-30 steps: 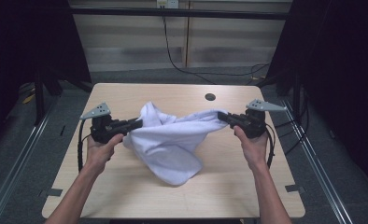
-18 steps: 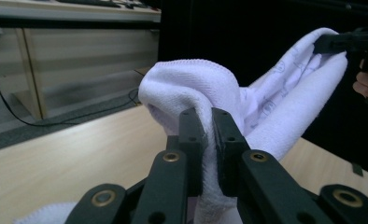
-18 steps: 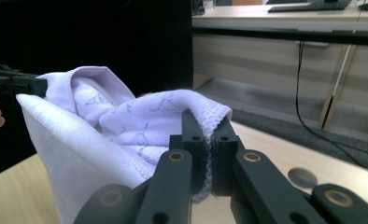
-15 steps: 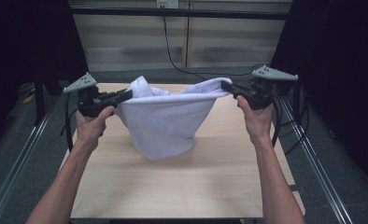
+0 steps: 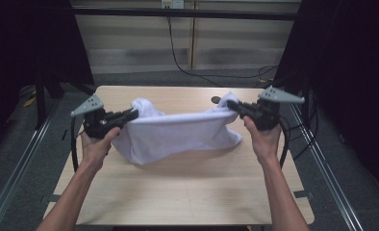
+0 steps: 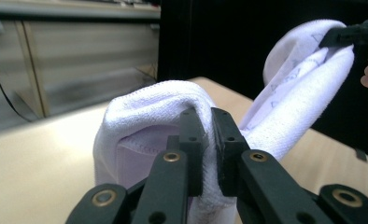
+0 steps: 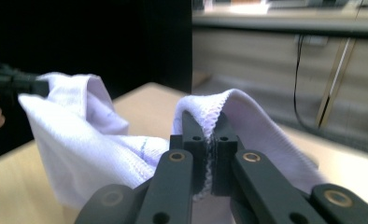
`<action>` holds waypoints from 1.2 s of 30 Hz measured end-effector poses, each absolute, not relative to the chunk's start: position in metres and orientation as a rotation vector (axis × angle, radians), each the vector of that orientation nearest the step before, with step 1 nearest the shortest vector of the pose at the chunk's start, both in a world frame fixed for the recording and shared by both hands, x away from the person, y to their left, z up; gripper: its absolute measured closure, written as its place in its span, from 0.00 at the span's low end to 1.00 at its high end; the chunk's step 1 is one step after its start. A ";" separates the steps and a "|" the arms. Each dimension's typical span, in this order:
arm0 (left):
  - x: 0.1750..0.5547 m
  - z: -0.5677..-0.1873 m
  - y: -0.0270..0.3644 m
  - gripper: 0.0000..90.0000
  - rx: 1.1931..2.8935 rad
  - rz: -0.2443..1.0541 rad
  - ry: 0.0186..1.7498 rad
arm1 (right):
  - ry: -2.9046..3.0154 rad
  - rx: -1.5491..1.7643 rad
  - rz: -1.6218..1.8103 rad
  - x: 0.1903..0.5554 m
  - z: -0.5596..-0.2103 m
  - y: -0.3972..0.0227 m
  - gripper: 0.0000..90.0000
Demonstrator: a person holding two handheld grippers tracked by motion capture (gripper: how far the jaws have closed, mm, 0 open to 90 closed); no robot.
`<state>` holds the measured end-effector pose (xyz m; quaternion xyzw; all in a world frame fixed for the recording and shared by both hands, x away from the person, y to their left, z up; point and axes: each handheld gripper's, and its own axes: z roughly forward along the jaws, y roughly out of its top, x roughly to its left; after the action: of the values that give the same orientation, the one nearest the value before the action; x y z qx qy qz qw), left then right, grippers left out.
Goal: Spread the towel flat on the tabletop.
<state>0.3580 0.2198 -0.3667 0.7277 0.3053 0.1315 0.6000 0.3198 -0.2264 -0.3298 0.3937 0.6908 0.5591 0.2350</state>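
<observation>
Cloth [image 5: 178, 134], white and soft, hung stretched between both tools above the wooden table [image 5: 187, 192], its lower fold sagging toward the top; the left gripper [image 5: 132, 114] clamped one edge, the right gripper [image 5: 232, 104] pinched the opposite hem

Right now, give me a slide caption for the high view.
Two hand-held grippers, left and right, stretch a white towel above the wooden table.

Bright lit table [image 5: 187, 192], dark surroundings, soft shadows, blurred backgrounds in gripper views
</observation>
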 end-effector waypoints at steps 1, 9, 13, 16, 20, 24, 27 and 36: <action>0.352 -0.383 0.219 0.94 1.713 0.275 0.711 | 1.909 1.089 1.527 0.315 -0.338 -0.226 0.98; 0.320 -0.439 0.212 0.93 1.810 0.153 0.731 | 2.056 1.195 1.421 0.261 -0.418 -0.231 0.97; 0.302 -0.457 0.207 0.93 1.891 0.125 0.705 | 2.098 1.257 1.396 0.243 -0.444 -0.235 0.96; 0.278 -0.474 0.205 0.93 1.951 0.061 0.692 | 2.169 1.307 1.333 0.216 -0.469 -0.239 0.93; 0.262 -0.481 0.204 0.91 1.999 0.026 0.675 | 2.202 1.331 1.284 0.199 -0.475 -0.240 0.86; 0.254 -0.479 0.212 0.80 1.990 0.000 0.669 | 2.184 1.369 1.286 0.178 -0.470 -0.247 0.71; 0.256 -0.471 0.223 0.72 1.930 0.014 0.685 | 2.152 1.367 1.313 0.167 -0.461 -0.255 0.66; 0.319 -0.461 0.204 0.77 1.874 0.069 0.712 | 2.160 1.278 1.337 0.241 -0.463 -0.255 0.62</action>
<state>0.3194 0.2036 -0.4610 0.7875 0.2992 0.0291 0.5380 0.2415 -0.2548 -0.4629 0.4445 0.7511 0.4651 0.1482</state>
